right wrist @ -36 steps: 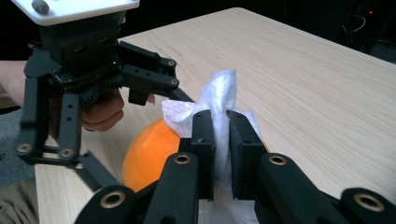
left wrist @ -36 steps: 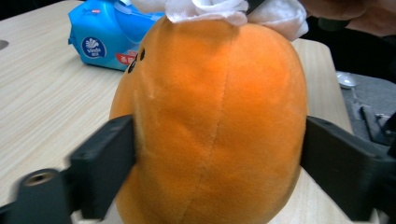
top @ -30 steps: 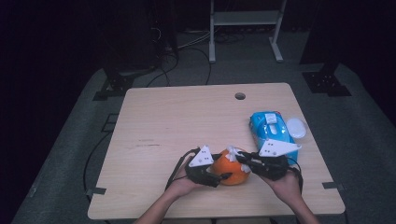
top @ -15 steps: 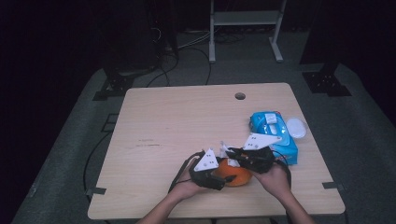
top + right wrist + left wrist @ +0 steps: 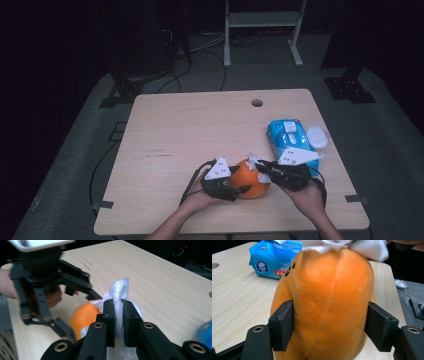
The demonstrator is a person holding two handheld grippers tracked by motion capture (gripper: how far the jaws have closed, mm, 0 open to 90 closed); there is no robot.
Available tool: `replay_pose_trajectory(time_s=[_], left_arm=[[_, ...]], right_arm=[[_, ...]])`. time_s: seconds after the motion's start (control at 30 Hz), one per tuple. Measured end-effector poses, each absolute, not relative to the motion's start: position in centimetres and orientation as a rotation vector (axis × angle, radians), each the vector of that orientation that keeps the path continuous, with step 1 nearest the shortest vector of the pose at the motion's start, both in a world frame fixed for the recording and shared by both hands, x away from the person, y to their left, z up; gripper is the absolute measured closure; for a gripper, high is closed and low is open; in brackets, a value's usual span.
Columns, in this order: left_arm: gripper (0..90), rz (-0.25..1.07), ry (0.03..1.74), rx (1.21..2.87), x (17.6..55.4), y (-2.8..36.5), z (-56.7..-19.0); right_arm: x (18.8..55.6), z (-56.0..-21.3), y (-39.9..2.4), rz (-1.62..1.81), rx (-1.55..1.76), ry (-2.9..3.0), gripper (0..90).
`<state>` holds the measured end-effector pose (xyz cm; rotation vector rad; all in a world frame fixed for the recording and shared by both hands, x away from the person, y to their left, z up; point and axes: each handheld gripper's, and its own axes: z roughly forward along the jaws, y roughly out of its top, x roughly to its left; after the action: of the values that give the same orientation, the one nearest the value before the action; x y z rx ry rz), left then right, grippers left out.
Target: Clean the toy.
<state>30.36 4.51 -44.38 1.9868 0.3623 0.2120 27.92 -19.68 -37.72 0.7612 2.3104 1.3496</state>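
Left tongs [image 5: 329, 322] clamp the orange plush toy [image 5: 324, 302]; right tongs [image 5: 118, 312] are shut on a white wipe [image 5: 120, 290]. Risk: the thin wipe may tear or slip free if dragged hard across the plush

Low in the frame, the left tool [image 5: 239, 187] clamps an orange plush toy [image 5: 249, 179] on the bench [image 5: 200, 130] — the right tool [image 5: 260, 169] pinches a white wipe [image 5: 252, 161] against its top. A blue wipes pack [image 5: 287, 141] lies at right, a white lid [image 5: 317, 136] just beside it.
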Motion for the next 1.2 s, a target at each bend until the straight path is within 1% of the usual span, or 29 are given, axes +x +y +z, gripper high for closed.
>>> replay_pose_trajectory(time_s=[0.07, 0.1, 0.13, 0.17, 0.23, 0.4, 0.5, 0.53, 0.57, 0.6, 0.63, 0.77, 0.93, 1.2], left_arm=[[29.9, 0.221, 0.364, 1.991, 30.3, 4.4, -44.3], [29.7, 0.221, 0.367, 1.989, 30.3, 4.4, -44.4], [29.6, 0.221, 0.367, 1.989, 30.3, 4.4, -44.4], [29.5, 0.220, 0.367, 1.992, 30.3, 4.5, -44.4], [29.5, 0.212, 0.371, 1.995, 30.3, 4.7, -44.4], [29.6, 0.192, 0.382, 1.977, 30.7, 5.1, -44.6], [29.4, 0.158, 0.418, 1.954, 31.4, 5.8, -44.8], [29.4, 0.158, 0.418, 1.954, 31.4, 5.8, -44.8], [29.3, 0.148, 0.427, 1.948, 31.5, 5.9, -44.8], [29.3, 0.148, 0.427, 1.948, 31.5, 5.9, -44.8], [29.3, 0.139, 0.430, 1.948, 31.6, 6.0, -44.8], [29.0, 0.142, 0.409, 1.956, 31.5, 5.9, -44.8], [28.4, 0.143, 0.414, 1.955, 31.4, 5.7, -44.8], [28.0, 0.142, 0.413, 1.959, 31.5, 5.8, -45.0]], right_arm=[[27.6, -37.8, -18.9, 1.365, 0.733, 2.327, 81.6], [27.3, -37.9, -17.8, 1.369, 0.689, 2.357, 81.5], [27.3, -37.9, -17.8, 1.369, 0.689, 2.357, 81.5], [26.9, -38.1, -16.5, 1.354, 0.641, 2.397, 81.5], [26.7, -38.3, -15.8, 1.319, 0.606, 2.407, 81.4], [26.9, -38.1, -16.7, 1.362, 0.635, 2.399, 81.5], [27.0, -38.3, -18.5, 1.389, 0.688, 2.376, 81.6], [27.0, -38.3, -18.5, 1.389, 0.688, 2.376, 81.6], [27.1, -38.5, -19.5, 1.394, 0.726, 2.362, 81.5], [27.1, -38.5, -19.5, 1.394, 0.726, 2.362, 81.5], [27.4, -38.7, -20.6, 1.403, 0.766, 2.345, 81.5], [28.3, -39.1, -22.2, 1.400, 0.851, 2.316, 81.5], [28.9, -39.3, -22.1, 1.400, 0.871, 2.310, 81.5], [29.0, -38.2, -19.0, 1.436, 0.755, 2.332, 81.4]])
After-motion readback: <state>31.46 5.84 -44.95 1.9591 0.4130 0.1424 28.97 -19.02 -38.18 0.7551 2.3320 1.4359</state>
